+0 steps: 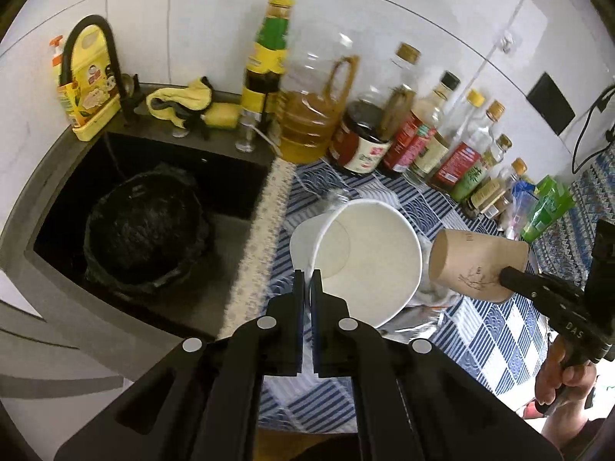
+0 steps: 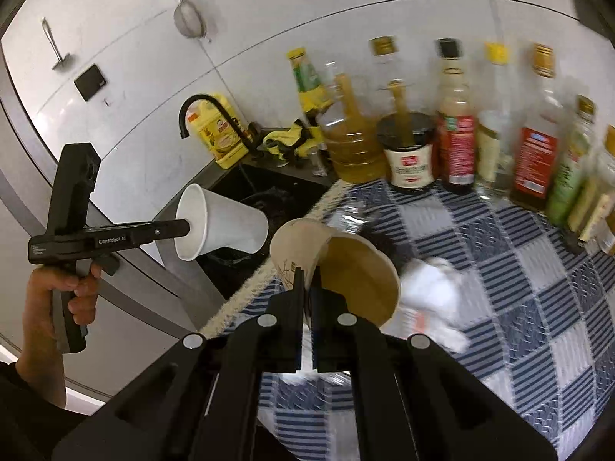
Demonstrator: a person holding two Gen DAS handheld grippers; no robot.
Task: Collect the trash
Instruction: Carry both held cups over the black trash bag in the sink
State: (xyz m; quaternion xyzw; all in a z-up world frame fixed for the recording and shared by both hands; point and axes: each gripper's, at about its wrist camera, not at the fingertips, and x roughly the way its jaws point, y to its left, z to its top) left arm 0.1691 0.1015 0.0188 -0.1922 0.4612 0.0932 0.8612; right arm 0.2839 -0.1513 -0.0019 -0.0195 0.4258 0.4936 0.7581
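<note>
nearest, left gripper with fingers clamped on the rim of a white paper cup, right gripper with fingers clamped on the rim of a brown paper cup, both cups lifted off the checked desk. mid-carry by the look of it, heading for the black-lined bin down in the sink beyond the desk edge. next: bring each cup over the bin mouth, then spread the fingers, keeping clear of the bottles along the wall.
</note>
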